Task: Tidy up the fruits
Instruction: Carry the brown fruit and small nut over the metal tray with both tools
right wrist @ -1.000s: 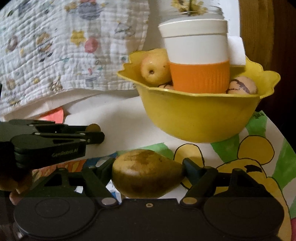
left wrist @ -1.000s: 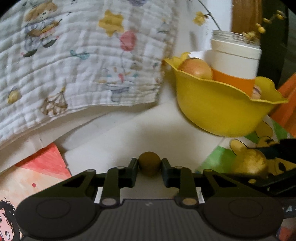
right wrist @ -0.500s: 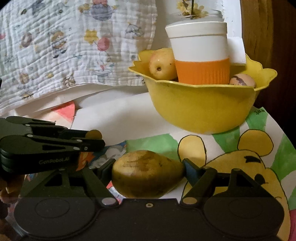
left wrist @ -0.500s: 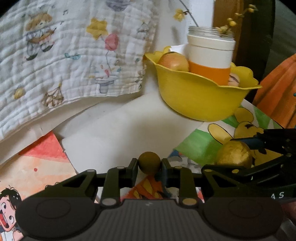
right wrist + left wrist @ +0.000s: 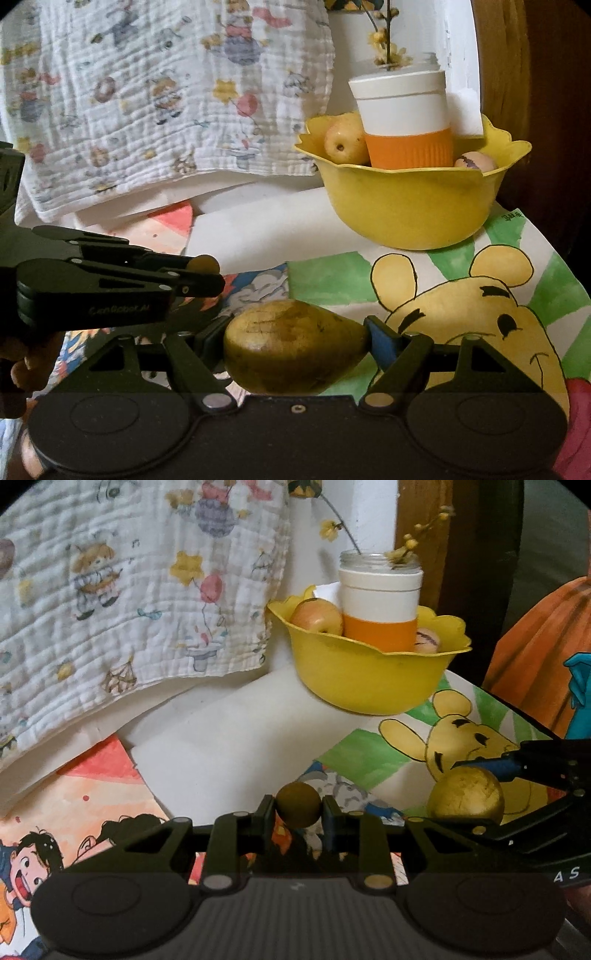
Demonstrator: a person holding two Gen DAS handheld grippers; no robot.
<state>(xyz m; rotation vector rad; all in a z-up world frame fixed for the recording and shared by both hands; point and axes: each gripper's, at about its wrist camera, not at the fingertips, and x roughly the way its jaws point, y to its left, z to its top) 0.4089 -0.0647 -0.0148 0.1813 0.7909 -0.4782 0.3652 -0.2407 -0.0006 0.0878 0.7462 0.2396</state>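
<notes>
My left gripper (image 5: 298,805) is shut on a small round brown fruit (image 5: 298,804), held above the drawings. My right gripper (image 5: 295,343) is shut on a yellow-brown pear (image 5: 291,345); the pear also shows in the left wrist view (image 5: 466,794). A yellow bowl (image 5: 369,679) stands at the back right, well beyond both grippers. It holds an apple (image 5: 317,616), a striped round fruit (image 5: 426,639) and a white cup with an orange sleeve (image 5: 380,609). The bowl (image 5: 413,210) and the left gripper (image 5: 207,275) show in the right wrist view.
A white printed cloth (image 5: 122,590) hangs at the back left. Paper drawings cover the surface: a yellow bear picture (image 5: 480,314) under the right gripper, a cartoon child (image 5: 33,864) at the near left. A glass jar with flower stems (image 5: 380,557) stands behind the cup.
Both grippers have drawn back from the bowl with their fruits still held. The bowl now looks smaller and farther away in both views.
</notes>
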